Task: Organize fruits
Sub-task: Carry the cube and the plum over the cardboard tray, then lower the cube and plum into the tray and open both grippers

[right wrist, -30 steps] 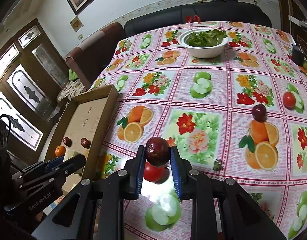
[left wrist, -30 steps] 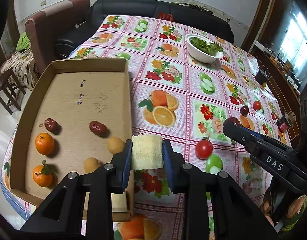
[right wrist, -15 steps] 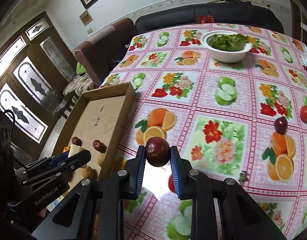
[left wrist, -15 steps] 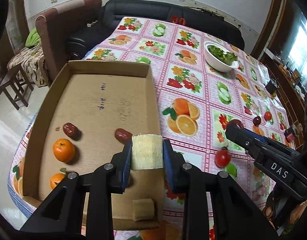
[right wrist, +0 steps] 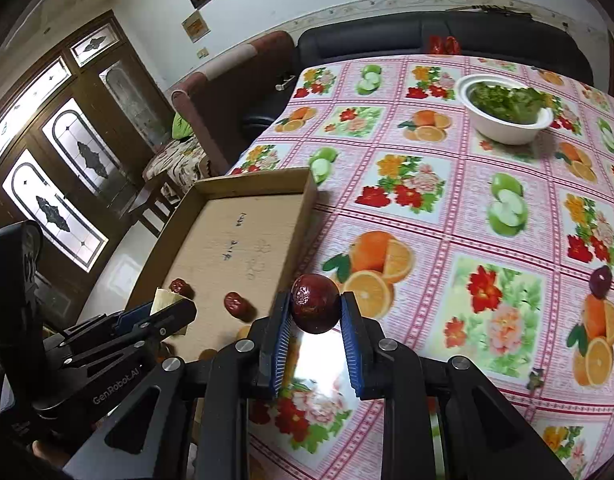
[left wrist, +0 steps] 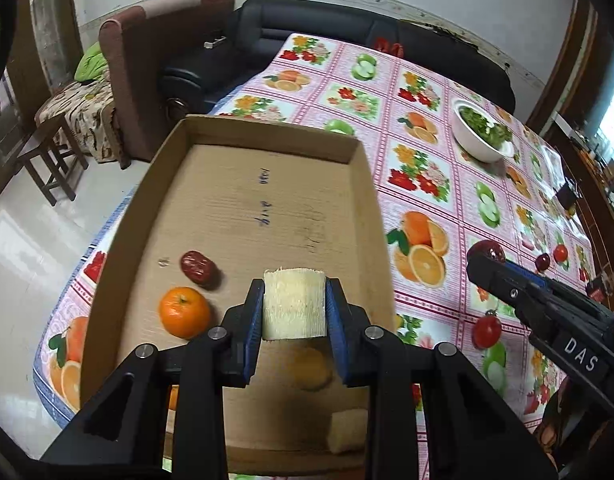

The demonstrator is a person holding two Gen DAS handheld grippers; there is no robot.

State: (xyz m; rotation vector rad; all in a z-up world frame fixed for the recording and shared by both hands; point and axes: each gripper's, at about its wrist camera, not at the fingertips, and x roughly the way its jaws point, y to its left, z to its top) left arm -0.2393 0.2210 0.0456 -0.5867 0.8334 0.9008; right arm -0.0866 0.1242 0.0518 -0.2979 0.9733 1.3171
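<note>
We carry two pieces: the left gripper [left wrist: 294, 308] pinches a pale cane chunk [left wrist: 294, 303] above the cardboard tray [left wrist: 267, 136], and the right gripper [right wrist: 315, 314] pinches a dark plum [right wrist: 315, 303] beside the tray wall. Below the left jaws lie an orange [left wrist: 184, 312] and a date [left wrist: 197, 267]. Right of them, a tomato [left wrist: 487, 331] waits on the tablecloth [right wrist: 447, 216]; nothing obstructs.

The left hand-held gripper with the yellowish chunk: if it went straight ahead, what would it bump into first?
Probably the floor of the cardboard tray. The left hand-held gripper, shut on the pale sugarcane piece, points over bare cardboard, passing right of the red date and the tangerine. Depth is hard to judge.
</note>
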